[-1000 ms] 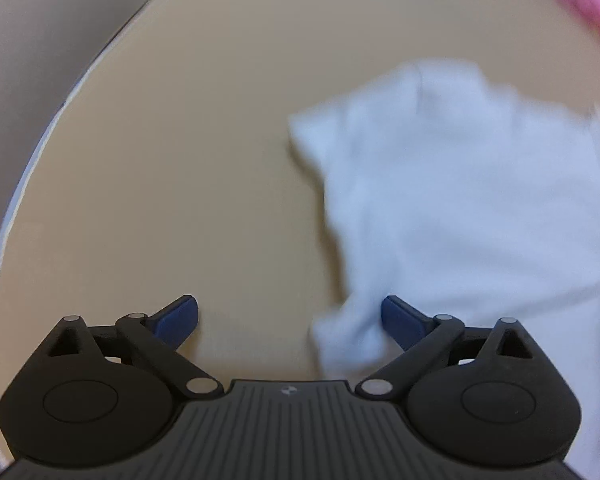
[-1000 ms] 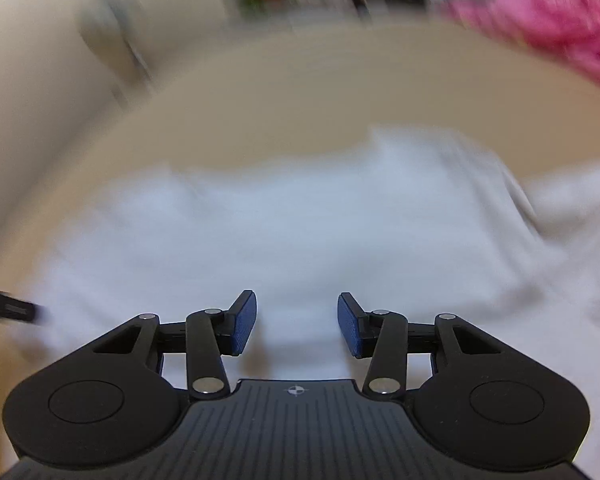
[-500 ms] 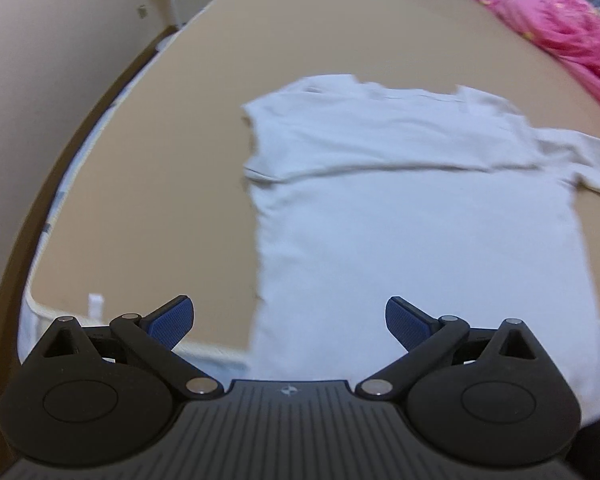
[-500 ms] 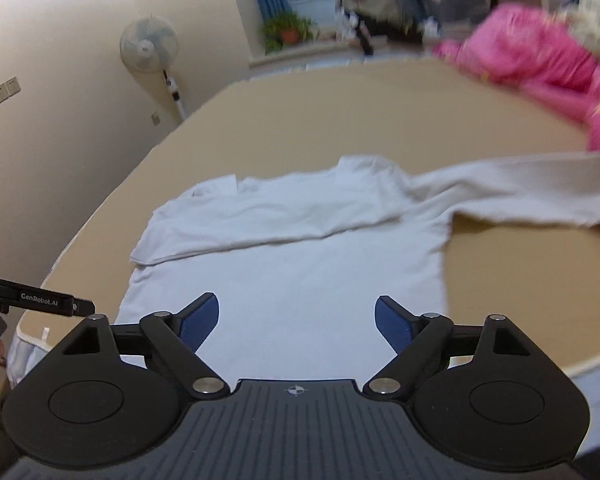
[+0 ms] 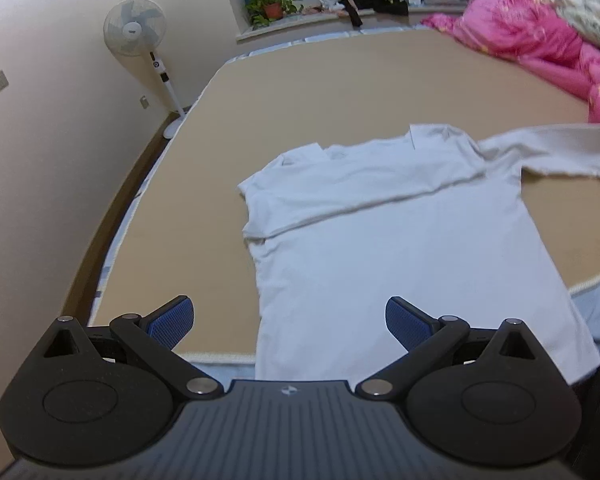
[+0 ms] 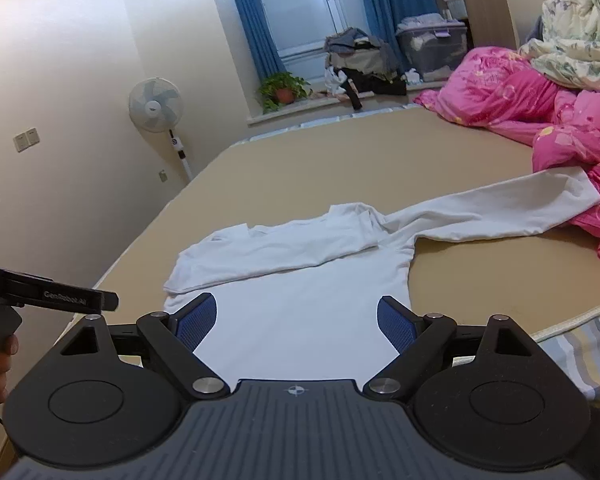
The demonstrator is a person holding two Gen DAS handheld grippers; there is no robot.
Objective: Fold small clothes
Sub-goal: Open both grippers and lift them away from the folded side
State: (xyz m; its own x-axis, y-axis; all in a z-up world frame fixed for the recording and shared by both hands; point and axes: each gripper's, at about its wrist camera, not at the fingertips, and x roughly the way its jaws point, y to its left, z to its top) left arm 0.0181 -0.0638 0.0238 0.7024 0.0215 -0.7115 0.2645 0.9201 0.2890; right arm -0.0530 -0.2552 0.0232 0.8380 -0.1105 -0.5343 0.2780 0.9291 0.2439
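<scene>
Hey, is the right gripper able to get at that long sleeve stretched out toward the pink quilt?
Probably yes. The right gripper is open and empty, and the sleeve lies flat on bare tan bed with nothing on it. Only its cuff end nears the pink quilt.

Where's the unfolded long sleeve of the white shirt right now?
In the right wrist view, the sleeve stretches right across the tan bed, its cuff touching the pink quilt.

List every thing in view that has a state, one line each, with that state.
white shirt: spread flat on the bed, one sleeve folded across the chest, the other stretched out sideways.
left gripper: open, empty.
right gripper: open, empty.
pink quilt: crumpled in a heap.
fan: upright.
</scene>
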